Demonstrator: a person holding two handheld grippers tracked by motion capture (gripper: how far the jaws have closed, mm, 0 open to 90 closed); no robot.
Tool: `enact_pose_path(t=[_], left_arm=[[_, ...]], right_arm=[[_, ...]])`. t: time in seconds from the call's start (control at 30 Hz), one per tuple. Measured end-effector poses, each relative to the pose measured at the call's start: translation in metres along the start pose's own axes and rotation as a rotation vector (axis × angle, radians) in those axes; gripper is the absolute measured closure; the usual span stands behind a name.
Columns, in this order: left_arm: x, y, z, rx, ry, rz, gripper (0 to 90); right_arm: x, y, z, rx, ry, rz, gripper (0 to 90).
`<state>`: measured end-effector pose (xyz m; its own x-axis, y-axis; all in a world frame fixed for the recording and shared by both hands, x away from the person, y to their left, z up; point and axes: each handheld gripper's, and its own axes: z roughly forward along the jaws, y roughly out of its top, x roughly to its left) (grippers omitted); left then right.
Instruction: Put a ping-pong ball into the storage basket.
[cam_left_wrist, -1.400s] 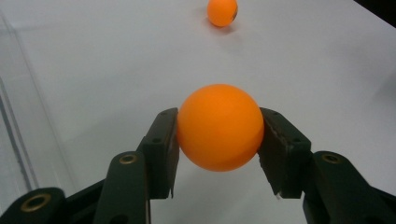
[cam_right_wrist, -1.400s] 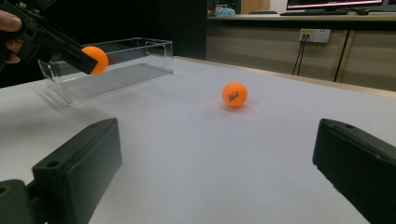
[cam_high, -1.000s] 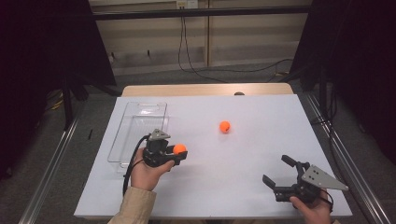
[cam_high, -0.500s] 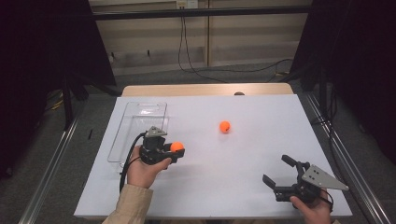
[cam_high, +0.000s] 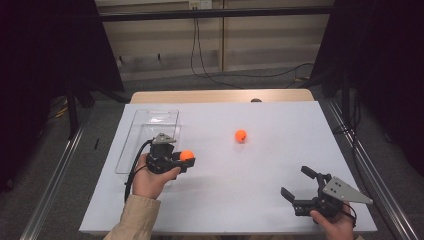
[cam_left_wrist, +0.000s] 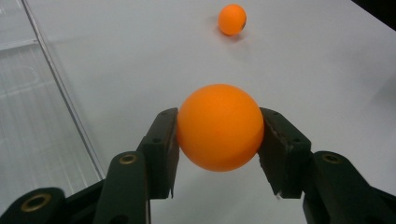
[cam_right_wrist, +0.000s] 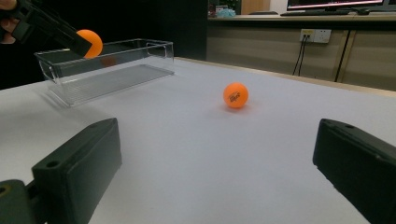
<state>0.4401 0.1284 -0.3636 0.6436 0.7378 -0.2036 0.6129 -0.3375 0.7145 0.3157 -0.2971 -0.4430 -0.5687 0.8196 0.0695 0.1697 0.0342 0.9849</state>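
Left tongs (cam_high: 184, 161) clamp an orange ball (cam_left_wrist: 219, 127) just beside the clear tray (cam_high: 131, 145); carry it level above the rim before releasing, while the right tongs (cam_high: 301, 184) rest apart on the desk (cam_high: 260, 180).

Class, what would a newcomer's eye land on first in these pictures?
First, the bright orange ball clamped in the left gripper, beside the clear tray at the table's left. Then the second orange ball lying loose mid-table, and the right gripper open at the near right corner.
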Motion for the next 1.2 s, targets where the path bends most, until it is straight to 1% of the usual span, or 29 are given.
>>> enact_pose_path(t=[0.03,0.07,0.1,0.13,0.2,0.27,0.3,0.33,0.37,0.4,0.47,0.5,0.53,0.57,0.6,0.63,0.7,0.73,0.8,0.83,0.87,0.9,1.0,1.03,1.07,1.1,1.13,1.17,1.2], left_arm=[[-0.001,0.0,0.0,-0.013,0.006,-0.015,51.1],[0.0,0.001,-0.001,-0.001,0.012,0.002,51.0],[0.0,0.001,0.0,-0.007,0.011,-0.005,51.1],[0.001,0.001,0.0,-0.002,0.013,0.003,51.1],[0.0,0.002,-0.001,-0.001,0.007,-0.002,51.0],[0.001,0.003,-0.001,-0.001,0.016,0.004,51.0],[0.001,0.003,-0.002,0.001,0.003,0.0,51.0],[0.001,0.003,-0.002,0.0,0.005,-0.001,51.0],[0.0,0.004,-0.002,0.0,0.006,-0.001,51.0],[0.0,0.004,-0.002,-0.012,0.007,-0.012,51.0],[0.0,0.005,-0.003,-0.004,0.007,-0.008,51.0],[0.001,0.005,-0.004,0.004,0.014,0.005,51.0],[0.001,0.005,-0.003,-0.001,0.01,0.004,51.0],[0.002,0.005,-0.004,0.005,0.006,0.006,51.1],[0.001,0.006,-0.004,0.002,0.011,-0.005,51.0],[0.003,0.006,-0.005,0.016,0.015,0.007,51.0],[0.004,0.007,-0.006,0.012,0.014,0.008,51.0],[0.003,0.007,-0.006,0.0,0.018,-0.003,51.0],[0.004,0.007,-0.008,0.011,0.017,-0.001,51.0],[0.003,0.007,-0.007,-0.003,0.014,-0.014,51.0],[0.003,0.007,-0.008,-0.002,0.018,-0.014,51.0],[0.004,0.007,-0.008,-0.001,0.016,-0.011,51.1],[0.005,0.008,-0.009,0.006,0.02,-0.005,51.0],[0.005,0.009,-0.01,0.009,0.016,-0.009,51.0],[0.005,0.009,-0.01,0.001,0.019,-0.012,51.0],[0.007,0.009,-0.011,0.018,0.02,0.008,51.0],[0.007,0.009,-0.012,0.019,0.015,0.004,51.0],[0.007,0.009,-0.011,0.012,0.021,0.001,51.0],[0.008,0.009,-0.012,0.018,0.023,0.007,51.1]], right_arm=[[0.0,0.0,0.0,0.0,0.0,0.002,0.6],[-0.001,0.0,0.0,0.006,0.002,-0.007,0.6],[-0.001,0.0,0.0,0.005,0.001,-0.008,0.6],[0.0,0.0,0.0,0.003,0.003,-0.003,0.6],[0.0,0.0,0.0,0.0,0.001,-0.001,0.6],[0.0,0.0,0.0,0.001,0.002,0.0,0.6],[0.0,0.0,0.0,0.001,0.002,0.001,0.6],[-0.001,0.0,0.0,0.004,0.004,-0.01,0.6],[-0.001,0.0,0.0,0.003,0.004,-0.008,0.6],[0.0,0.0,0.0,0.001,0.002,0.0,0.6],[0.0,0.0,0.0,0.003,0.006,-0.007,0.6],[0.0,0.0,0.0,0.004,0.007,-0.005,0.6],[0.0,0.0,0.0,0.006,0.01,-0.006,0.6],[0.0,0.0,0.0,0.007,0.01,-0.005,0.6],[0.0,0.0,0.0,0.007,0.01,-0.005,0.6],[0.0,0.0,0.0,0.005,0.007,-0.004,0.6],[0.0,0.0,0.0,0.005,0.008,-0.008,0.6],[0.0,0.0,0.0,0.006,0.008,-0.007,0.6],[-0.001,0.0,0.0,0.005,0.007,-0.009,0.6],[0.0,0.0,0.0,0.0,0.003,0.003,0.6],[0.0,0.0,0.0,0.004,0.007,-0.004,0.6],[0.0,0.0,0.0,0.005,0.008,-0.009,0.6],[0.0,0.0,0.0,0.003,0.006,-0.004,0.6],[0.0,0.0,0.0,0.005,0.008,-0.004,0.6],[0.0,0.0,0.0,0.003,0.007,-0.006,0.6],[0.0,0.0,0.0,0.004,0.007,-0.004,0.6],[0.0,0.0,0.0,0.001,0.004,0.002,0.6],[0.0,0.0,0.0,0.002,0.005,0.001,0.6],[0.0,0.0,0.0,0.001,0.006,-0.002,0.6]])
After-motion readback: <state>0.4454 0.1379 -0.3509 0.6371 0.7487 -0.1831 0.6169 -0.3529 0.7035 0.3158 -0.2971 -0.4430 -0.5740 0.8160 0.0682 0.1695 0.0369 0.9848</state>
